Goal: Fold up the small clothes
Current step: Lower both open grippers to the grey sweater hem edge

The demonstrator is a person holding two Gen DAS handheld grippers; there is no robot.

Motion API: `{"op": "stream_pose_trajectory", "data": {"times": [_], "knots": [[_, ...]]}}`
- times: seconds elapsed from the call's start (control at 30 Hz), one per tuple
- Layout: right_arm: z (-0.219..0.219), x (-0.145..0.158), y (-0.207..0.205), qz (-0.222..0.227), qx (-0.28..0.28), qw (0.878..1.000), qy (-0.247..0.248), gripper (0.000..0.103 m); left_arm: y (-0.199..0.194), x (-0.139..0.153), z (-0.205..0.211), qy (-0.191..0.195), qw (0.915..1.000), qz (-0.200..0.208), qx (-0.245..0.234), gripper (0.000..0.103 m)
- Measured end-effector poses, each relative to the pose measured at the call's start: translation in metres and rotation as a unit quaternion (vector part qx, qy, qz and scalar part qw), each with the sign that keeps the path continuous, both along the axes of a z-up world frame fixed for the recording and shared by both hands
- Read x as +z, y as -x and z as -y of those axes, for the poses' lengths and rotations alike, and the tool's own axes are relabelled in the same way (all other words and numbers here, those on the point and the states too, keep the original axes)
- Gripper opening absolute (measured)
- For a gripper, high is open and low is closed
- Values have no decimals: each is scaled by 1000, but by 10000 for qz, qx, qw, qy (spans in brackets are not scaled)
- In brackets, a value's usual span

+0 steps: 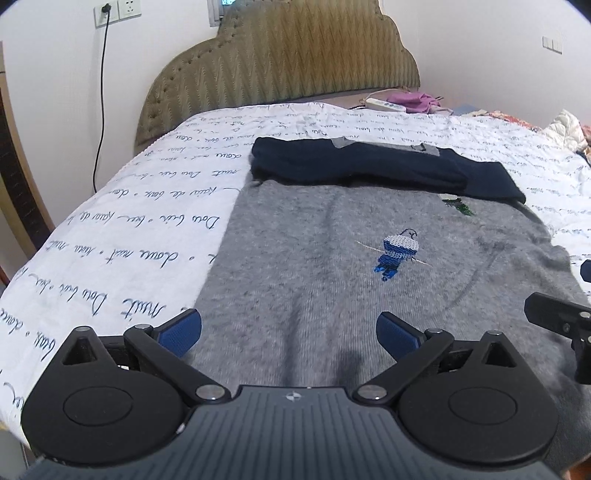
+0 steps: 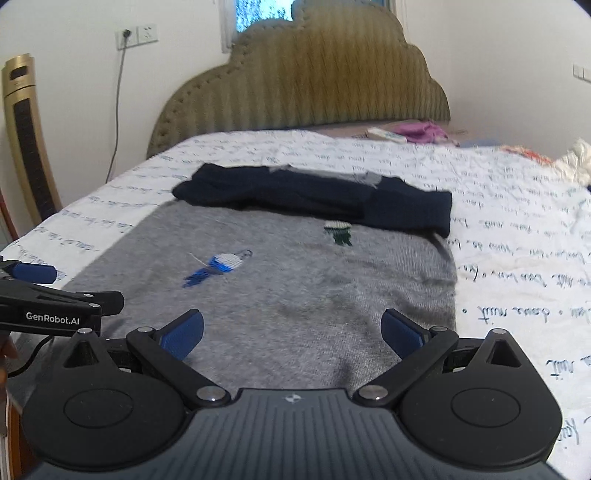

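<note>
Left claw (image 1: 289, 332) spread wide, empty | right claw (image 2: 291, 332) spread wide, empty | both over grey sweater (image 1: 295, 266) with navy sleeves (image 1: 369, 166) folded across, on bed (image 1: 110, 229)

Ahead of my claws I see a bed (image 1: 140, 236) with a script-printed sheet, a tufted olive headboard (image 2: 306, 74) against white walls, sockets (image 1: 118, 11) upper left, a window (image 2: 262, 13) above, a gold fan (image 2: 26, 140) far left.

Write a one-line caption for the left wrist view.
Open left gripper hovering over a grey sweater with navy sleeves folded across it, on a script-printed bedspread.
</note>
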State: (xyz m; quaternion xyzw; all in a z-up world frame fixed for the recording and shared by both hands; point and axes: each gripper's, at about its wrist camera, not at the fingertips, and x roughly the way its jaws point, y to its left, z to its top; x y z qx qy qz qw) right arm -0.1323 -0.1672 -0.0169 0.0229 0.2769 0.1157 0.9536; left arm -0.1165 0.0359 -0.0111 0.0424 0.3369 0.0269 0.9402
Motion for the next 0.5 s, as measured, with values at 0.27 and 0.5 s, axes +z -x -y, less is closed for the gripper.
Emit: {"op": "stream_pose_trajectory", "data": {"times": [0.27, 0.5], "knots": [[-1, 0, 21, -139, 35, 9998, -109, 103, 18, -3, -7, 22, 10000, -76, 7, 102], [-3, 1, 30, 3, 102, 9999, -1, 103, 20, -7, -2, -101, 9999, -134, -28, 102]]}}
